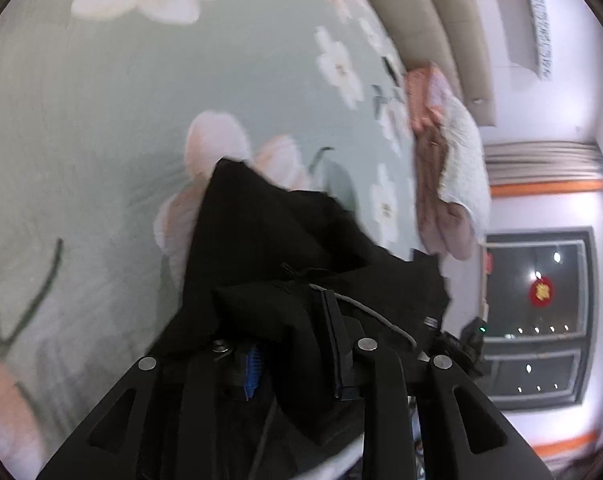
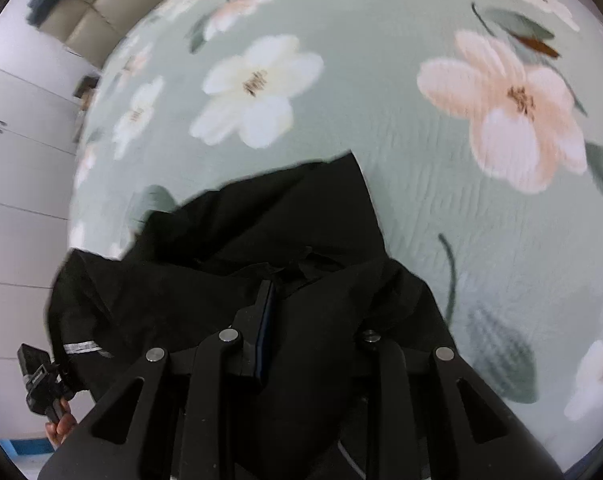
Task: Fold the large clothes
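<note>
The black garment (image 1: 285, 248) lies bunched on the floral bedspread (image 1: 81, 140), with a heap of its cloth piled over the fingers of both tools. In the left wrist view the left gripper (image 1: 293, 344) has cloth draped between and over its jaws – they stand a little apart, and I cannot tell whether the pads still press on the fabric. The right gripper (image 2: 301, 320) looks the same in its own view: one finger (image 2: 263, 320) shows, the other is buried under black folds, the jaws slightly parted, grip uncertain. A grey reflective strip (image 2: 81, 347) marks one edge of the garment at the left of that view, near the person's hand (image 2: 59, 426) on the other tool.

The step in hand reads as laying a carried edge down on the bed (the start of a fold, by my judgement). To do it well, both tools should let go evenly so the edge lands straight, not twisted – then draw back low and slowly, since cloth hung over a finger may drag along and spoil the lay. Pillows (image 1: 453, 152) sit well clear at the headboard
</note>
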### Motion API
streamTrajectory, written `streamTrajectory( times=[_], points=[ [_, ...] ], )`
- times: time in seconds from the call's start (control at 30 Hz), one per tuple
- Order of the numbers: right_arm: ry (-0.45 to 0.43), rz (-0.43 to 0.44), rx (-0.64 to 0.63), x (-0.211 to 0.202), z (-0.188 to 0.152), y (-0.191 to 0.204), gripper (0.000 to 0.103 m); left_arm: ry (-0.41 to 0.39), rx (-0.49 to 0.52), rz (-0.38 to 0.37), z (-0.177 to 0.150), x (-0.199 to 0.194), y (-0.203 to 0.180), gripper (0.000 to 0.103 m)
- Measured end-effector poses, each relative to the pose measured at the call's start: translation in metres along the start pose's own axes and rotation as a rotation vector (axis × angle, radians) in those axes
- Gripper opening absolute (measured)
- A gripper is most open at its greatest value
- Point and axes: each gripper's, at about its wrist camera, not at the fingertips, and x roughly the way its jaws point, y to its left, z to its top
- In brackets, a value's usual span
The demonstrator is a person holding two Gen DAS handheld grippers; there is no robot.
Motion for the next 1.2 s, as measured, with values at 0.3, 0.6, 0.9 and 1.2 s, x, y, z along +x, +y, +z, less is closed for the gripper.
streamTrajectory(
  times=[0.3,0.6,0.9,1.2],
  points=[
    [-0.044,0.246,0.064,-0.069,0.001,-0.023,0.038,0.088,-0.01,-0.245,-0.014,-0.065,-0.027,0.044],
    [-0.098,0.42,0.126,-0.105,-0.002,-0.036,0.075,-0.137,0.013,-0.088,-0.025,-0.117,-0.039,0.067],
    [-0.112,-0.043,-0.298,-0.045,0.015,0.008,0.082,-0.097,0.201,0.375,0.001,-0.007,-0.036,0.067],
    [0.007,-0.005,-0.407,0.058,0.054,0.003,0.079,0.023,-0.017,0.091,0.031,0.046,0.029,0.066]
  ],
)
